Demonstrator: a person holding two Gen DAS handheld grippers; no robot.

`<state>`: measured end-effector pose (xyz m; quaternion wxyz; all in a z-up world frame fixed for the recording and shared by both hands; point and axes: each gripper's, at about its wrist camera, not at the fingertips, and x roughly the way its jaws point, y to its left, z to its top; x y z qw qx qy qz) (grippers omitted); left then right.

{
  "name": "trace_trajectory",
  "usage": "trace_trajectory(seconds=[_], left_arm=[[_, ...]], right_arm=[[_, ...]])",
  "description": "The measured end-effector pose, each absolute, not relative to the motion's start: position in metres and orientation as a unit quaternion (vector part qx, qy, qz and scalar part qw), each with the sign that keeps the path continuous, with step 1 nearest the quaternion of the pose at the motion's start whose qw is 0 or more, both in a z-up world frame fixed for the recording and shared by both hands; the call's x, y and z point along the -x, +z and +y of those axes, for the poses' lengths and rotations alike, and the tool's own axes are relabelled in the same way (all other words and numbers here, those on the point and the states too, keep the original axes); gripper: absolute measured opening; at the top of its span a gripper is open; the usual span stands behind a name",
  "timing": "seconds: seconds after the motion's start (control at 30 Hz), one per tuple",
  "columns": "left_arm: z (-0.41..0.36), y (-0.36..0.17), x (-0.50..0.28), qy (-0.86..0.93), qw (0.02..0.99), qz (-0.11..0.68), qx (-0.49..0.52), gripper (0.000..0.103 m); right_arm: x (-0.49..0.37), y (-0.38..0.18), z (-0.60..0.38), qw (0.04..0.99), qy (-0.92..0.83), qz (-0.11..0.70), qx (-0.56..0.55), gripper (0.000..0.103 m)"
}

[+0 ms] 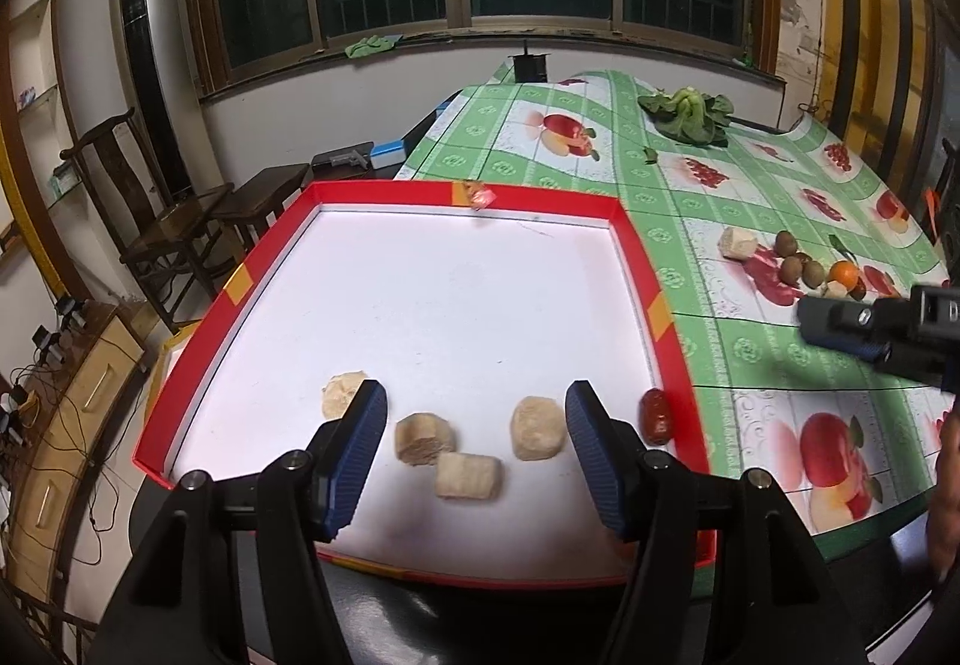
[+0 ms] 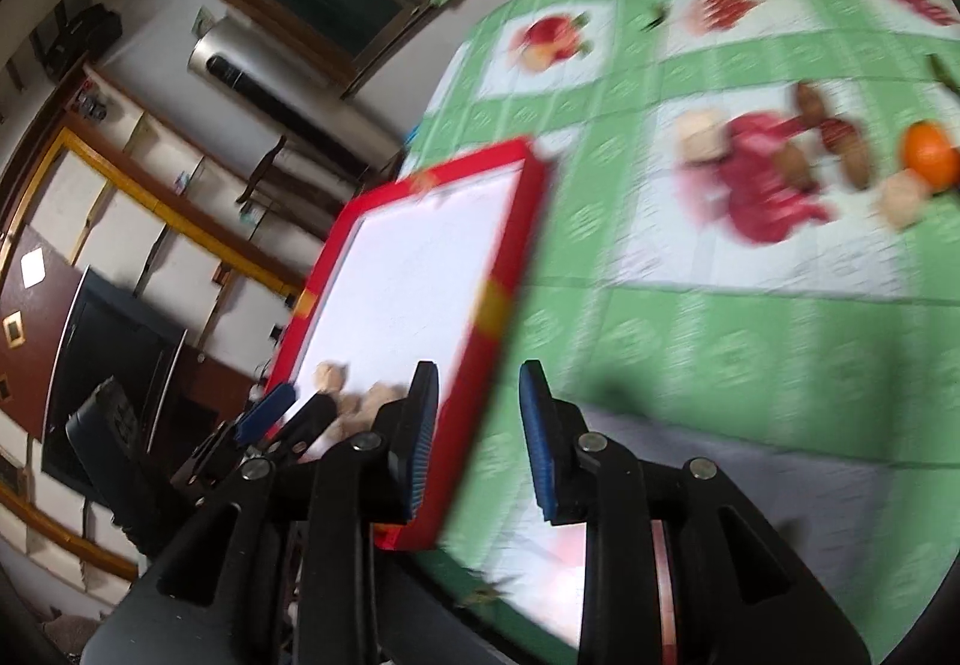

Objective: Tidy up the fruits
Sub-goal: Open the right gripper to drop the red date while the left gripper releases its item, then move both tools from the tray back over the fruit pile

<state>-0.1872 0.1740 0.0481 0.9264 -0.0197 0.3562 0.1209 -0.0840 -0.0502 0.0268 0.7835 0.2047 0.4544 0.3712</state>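
A red-rimmed white tray (image 1: pixel 642 269) holds several beige fruit chunks (image 1: pixel 537 428) and a red date (image 1: pixel 655 416) against its right wall. My left gripper (image 1: pixel 477 392) hovers open over the tray's near end; chunks lie below and between its fingers, untouched by the pads. On the green tablecloth to the right lie kiwis (image 1: pixel 792 269), an orange (image 1: pixel 846 273) and a beige chunk (image 1: pixel 738 243). My right gripper (image 2: pixel 478 372) is slightly open and empty, just right of the tray's rim (image 2: pixel 510 269). The blurred right wrist view shows the orange (image 2: pixel 930 155) and kiwis (image 2: pixel 810 104) ahead.
Leafy greens (image 1: pixel 690 116) lie at the table's far end. Wooden chairs (image 1: pixel 150 209) and a low cabinet (image 1: pixel 78 401) stand left of the table. The tray overhangs the table's left edge. Bare tablecloth (image 2: pixel 690 353) stretches between the right gripper and the fruit.
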Motion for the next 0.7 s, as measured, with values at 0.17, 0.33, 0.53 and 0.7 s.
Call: trace_trajectory(seconds=[0.17, 0.33, 0.53, 0.7], left_arm=[[0.159, 0.052, 0.185, 0.1, 0.93, 0.354, 0.01, 0.063], [0.133, 0.058, 0.181, 0.065, 0.933, 0.354, -0.007, 0.065], [0.102, 0.06, 0.179, 0.024, 0.932, 0.361, -0.026, 0.067], [0.088, 0.059, 0.175, 0.01, 0.927, 0.374, -0.033, 0.067]], right_arm=[[0.07, 0.028, -0.114, 0.822, 0.3, 0.436, -0.211, 0.03], [0.064, 0.022, -0.163, 0.848, 0.231, 0.433, -0.2, 0.03], [0.034, 0.013, -0.184, 0.863, 0.178, 0.442, -0.17, 0.03], [0.009, 0.007, -0.171, 0.87, 0.163, 0.452, -0.112, 0.029]])
